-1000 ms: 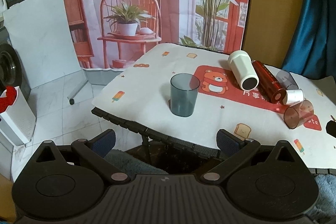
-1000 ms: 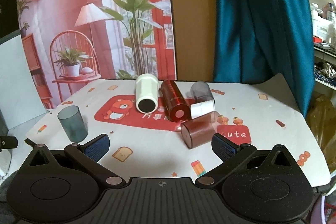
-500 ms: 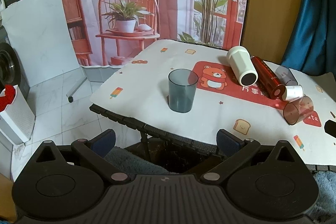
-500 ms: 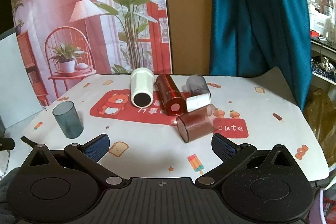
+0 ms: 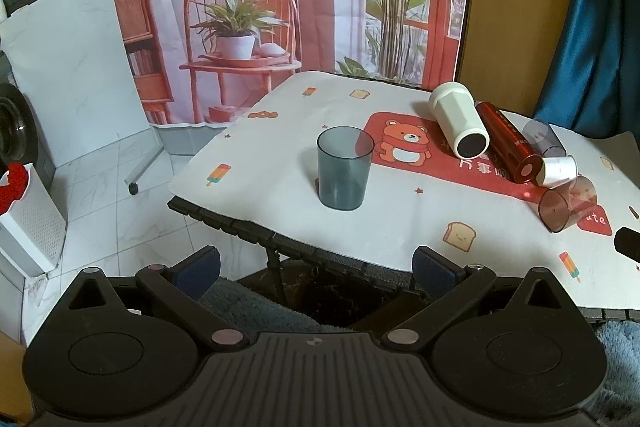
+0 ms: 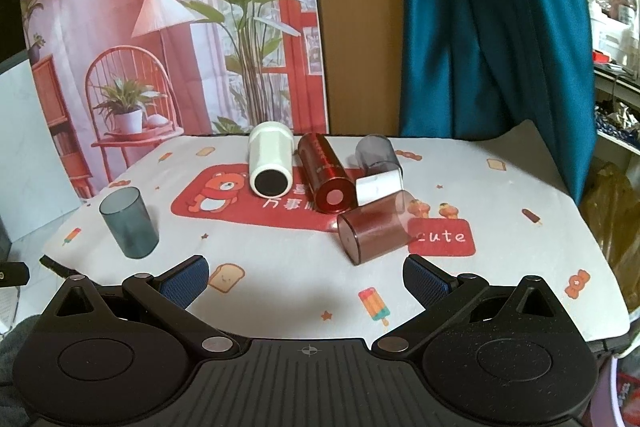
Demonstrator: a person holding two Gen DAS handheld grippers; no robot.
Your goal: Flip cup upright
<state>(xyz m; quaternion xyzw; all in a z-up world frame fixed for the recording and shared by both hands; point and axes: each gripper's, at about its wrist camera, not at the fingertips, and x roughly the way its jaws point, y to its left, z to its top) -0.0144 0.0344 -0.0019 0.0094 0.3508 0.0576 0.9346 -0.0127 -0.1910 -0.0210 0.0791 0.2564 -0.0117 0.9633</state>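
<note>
1 blue-grey cup [image 5: 345, 169] already stands upright ahead of the left tongs [image 5: 316, 269]. Both tongs, wide and empty, have backed off slightly; right tongs [image 6: 306, 277] now face the brown cup [image 6: 374, 227] lying sideways, probably next.

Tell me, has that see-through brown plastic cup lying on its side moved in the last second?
No. The brown cup lies at the same spot beside the red "cute" patch on the tablecloth; only the camera view shifted slightly.

You're pulling both tools back a bit: right tool [image 6: 306, 277] now sits further from the brown cup [image 6: 374, 229], left tool [image 5: 316, 269] drifts off the surface [image 5: 280, 195] edge.
</note>
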